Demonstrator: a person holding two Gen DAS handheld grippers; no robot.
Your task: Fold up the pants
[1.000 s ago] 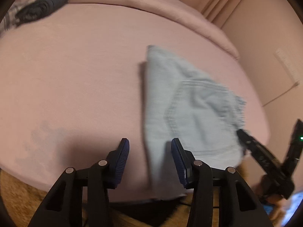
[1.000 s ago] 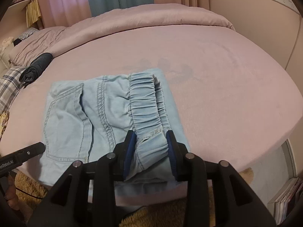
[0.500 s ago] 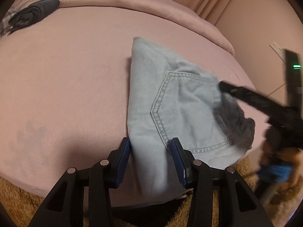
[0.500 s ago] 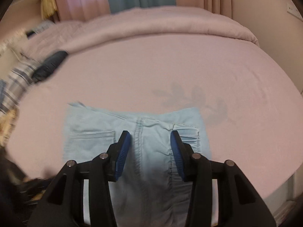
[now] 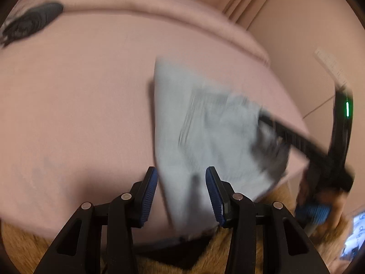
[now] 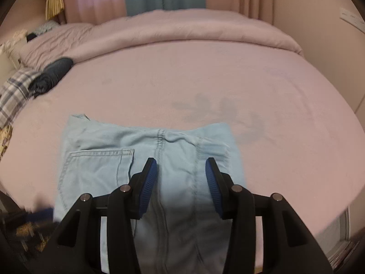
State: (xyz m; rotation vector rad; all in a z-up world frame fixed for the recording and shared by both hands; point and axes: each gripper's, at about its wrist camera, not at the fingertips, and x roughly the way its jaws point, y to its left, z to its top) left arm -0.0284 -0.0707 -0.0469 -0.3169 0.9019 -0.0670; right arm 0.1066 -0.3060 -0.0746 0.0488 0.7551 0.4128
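Both grippers hover with nothing clamped: the right gripper [image 6: 181, 178], jaws opening, has the folded pants [image 6: 146, 155] directly below and ahead, their long axis crosswise to its fingers. Parted too, the left gripper [image 5: 181, 187] sits over the bundle's near corner. Soft pale denim, stitched pocket, lies flat on the pink bed [image 6: 228, 80].

Folded pants [image 6: 146, 159] under opening right tongs [image 6: 181, 178]
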